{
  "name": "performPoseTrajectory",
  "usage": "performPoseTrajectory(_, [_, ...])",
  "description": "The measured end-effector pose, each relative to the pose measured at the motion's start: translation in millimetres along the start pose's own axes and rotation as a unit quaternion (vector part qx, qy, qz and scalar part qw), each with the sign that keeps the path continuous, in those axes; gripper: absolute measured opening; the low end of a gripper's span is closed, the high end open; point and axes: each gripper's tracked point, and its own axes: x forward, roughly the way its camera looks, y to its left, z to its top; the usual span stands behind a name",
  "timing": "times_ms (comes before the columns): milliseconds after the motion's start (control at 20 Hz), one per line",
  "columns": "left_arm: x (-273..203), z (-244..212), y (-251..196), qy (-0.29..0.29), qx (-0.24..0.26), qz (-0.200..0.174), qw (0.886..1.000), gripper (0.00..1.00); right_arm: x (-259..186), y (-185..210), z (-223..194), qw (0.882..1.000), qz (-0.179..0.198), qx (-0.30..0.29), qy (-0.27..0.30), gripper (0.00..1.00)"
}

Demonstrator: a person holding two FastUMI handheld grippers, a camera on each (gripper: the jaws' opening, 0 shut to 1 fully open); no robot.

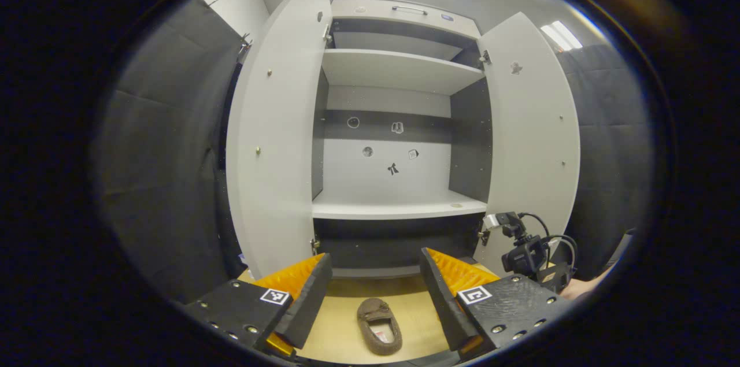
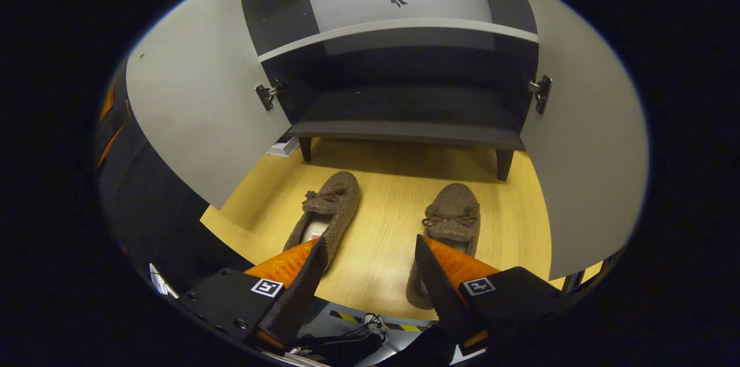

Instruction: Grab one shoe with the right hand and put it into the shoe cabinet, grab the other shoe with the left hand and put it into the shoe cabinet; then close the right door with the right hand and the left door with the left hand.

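Two brown fuzzy slip-on shoes with small bows lie on the wooden floor in front of the shoe cabinet. In the right gripper view the left shoe (image 2: 326,208) and the right shoe (image 2: 452,218) point toward the cabinet's dark bottom compartment (image 2: 404,104). My right gripper (image 2: 370,240) hovers open above them, and its right finger overlaps the right shoe's heel. In the left gripper view one shoe (image 1: 378,325) lies below my open left gripper (image 1: 374,255), which faces the cabinet (image 1: 399,205). Both doors, left (image 1: 272,141) and right (image 1: 529,141), stand wide open. The right gripper (image 1: 526,254) shows low at the right.
The cabinet stands on short legs (image 2: 504,165), with pale shelves (image 1: 399,69) above the bottom compartment. A small white box (image 2: 283,146) sits on the floor by the left door. Yellow-black tape (image 2: 376,323) and cables mark the floor's near edge. Black cloth walls flank both sides.
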Motion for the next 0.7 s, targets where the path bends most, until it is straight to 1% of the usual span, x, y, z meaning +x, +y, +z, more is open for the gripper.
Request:
performPoseTrajectory(50, [1.0, -4.3, 0.6, 0.005, -0.002, 0.001, 1.000, 0.89, 8.5, -3.1, -2.8, 1.000, -0.001, 0.014, 0.007, 0.97])
performPoseTrajectory(100, [1.0, -9.6, 0.7, 0.012, -0.005, 0.000, 1.000, 0.89, 17.2, -7.3, -5.5, 1.000, -0.006, 0.024, 0.013, 0.93])
performPoseTrajectory(150, [1.2, -14.9, -0.3, 0.021, -0.004, -0.001, 1.000, 0.89, 27.0, -14.1, -7.3, 0.999, -0.015, 0.029, 0.017, 0.97])
performPoseTrajectory(200, [1.0, -20.9, -1.7, 0.030, 0.001, -0.003, 1.000, 0.89, 35.6, -21.1, -12.9, 0.999, -0.029, 0.031, 0.027, 0.92])
performPoseTrajectory(250, [0.7, -25.4, -3.5, 0.036, 0.008, -0.006, 0.999, 0.84, 43.6, -27.8, -16.6, 0.998, -0.039, 0.035, 0.036, 0.96])
performPoseTrajectory(300, [1.0, -29.2, -5.7, 0.041, 0.016, -0.010, 0.999, 0.89, 51.5, -30.9, -20.4, 0.997, -0.044, 0.043, 0.044, 0.93])
performPoseTrajectory(350, [0.9, -32.3, -7.8, 0.045, 0.021, -0.014, 0.999, 0.89, 58.9, -33.2, -23.5, 0.996, -0.046, 0.054, 0.051, 0.99])
performPoseTrajectory(400, [0.9, -37.4, -10.0, 0.051, 0.023, -0.018, 0.998, 0.89, 65.1, -36.1, -27.5, 0.995, -0.050, 0.062, 0.058, 0.99])
performPoseTrajectory(450, [2.5, -41.8, -12.7, 0.057, 0.021, -0.022, 0.998, 0.89, 71.5, -40.7, -27.6, 0.995, -0.055, 0.058, 0.057, 0.99])
performPoseTrajectory(600, [4.0, -55.0, -16.9, 0.079, 0.007, -0.031, 0.996, 0.89, 89.0, -60.7, -29.9, 0.994, -0.091, 0.022, 0.053, 0.99])
performPoseTrajectory(700, [5.6, -58.9, -21.1, 0.087, -0.004, -0.043, 0.995, 0.89, 101.3, -69.7, -28.5, 0.992, -0.113, 0.009, 0.049, 0.99])
